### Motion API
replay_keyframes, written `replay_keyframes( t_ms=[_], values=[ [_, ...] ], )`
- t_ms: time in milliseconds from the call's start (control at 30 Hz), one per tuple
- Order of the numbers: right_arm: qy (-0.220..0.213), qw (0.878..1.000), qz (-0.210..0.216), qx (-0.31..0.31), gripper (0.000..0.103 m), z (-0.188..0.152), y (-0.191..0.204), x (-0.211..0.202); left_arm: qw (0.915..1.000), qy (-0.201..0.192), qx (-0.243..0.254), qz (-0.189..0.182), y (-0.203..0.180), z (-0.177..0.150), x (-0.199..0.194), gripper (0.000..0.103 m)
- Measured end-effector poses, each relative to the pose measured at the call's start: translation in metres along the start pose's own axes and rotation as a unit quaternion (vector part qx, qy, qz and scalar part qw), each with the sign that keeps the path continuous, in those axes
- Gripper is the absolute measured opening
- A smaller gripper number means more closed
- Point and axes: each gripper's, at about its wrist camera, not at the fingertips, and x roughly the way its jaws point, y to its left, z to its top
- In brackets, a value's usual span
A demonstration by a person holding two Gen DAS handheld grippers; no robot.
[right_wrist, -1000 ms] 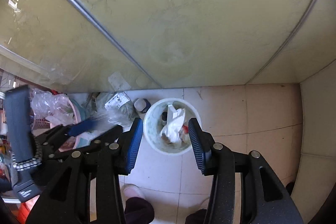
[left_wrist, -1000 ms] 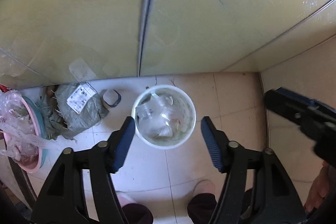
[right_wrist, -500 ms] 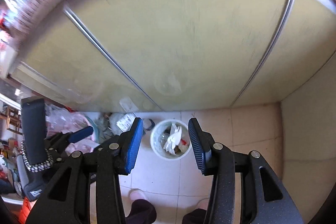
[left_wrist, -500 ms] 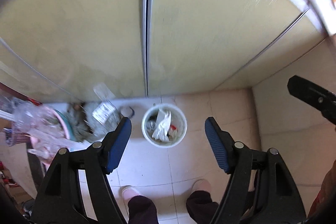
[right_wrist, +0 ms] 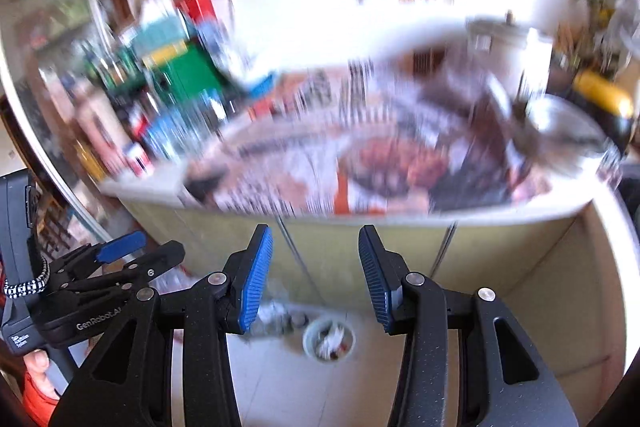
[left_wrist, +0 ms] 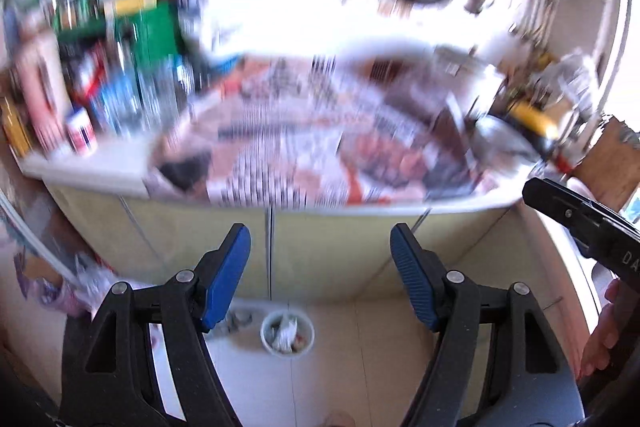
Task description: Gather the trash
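Note:
A small white trash bin with crumpled trash inside stands on the tiled floor far below, in front of yellow cabinet doors; it also shows in the right wrist view. My left gripper is open and empty, high above the bin. My right gripper is open and empty, also high above it. A countertop covered with newspaper fills the upper part of both views, blurred by motion. No trash item on it can be made out.
Blurred bottles and boxes crowd the counter's left side. A metal bowl and a yellow object sit at its right. Bags and clutter lie on the floor left of the bin. The left gripper's body shows at left.
Both grippers have risen and tilted up from the bin on the floor. The bin now looks small and the countertop has come into view. Both stay open.

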Motion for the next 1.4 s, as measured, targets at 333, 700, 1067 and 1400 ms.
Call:
replay_keyframes(
  t_ms=[333, 700, 1067, 1400],
  values=[
    [-0.113, 0.994, 0.0, -0.006, 0.043, -0.008, 0.068, -0.114, 0.9909, -0.12, 0.044, -0.042, 0.0, 0.002, -0.162, 0.085],
    [-0.158, 0.987, -0.024, -0.005, 0.094, -0.042, 0.114, -0.172, 0.986, -0.147, 0.068, -0.041, 0.018, -0.038, -0.249, 0.102],
    [-0.156, 0.987, -0.031, -0.017, 0.098, -0.057, 0.13, -0.188, 0.9841, -0.155, 0.07, -0.05, 0.022, -0.055, -0.277, 0.102],
    [-0.145, 0.989, -0.03, -0.016, 0.098, -0.064, 0.131, -0.19, 0.9846, -0.154, 0.068, -0.048, 0.024, -0.061, -0.282, 0.102]
  ],
)
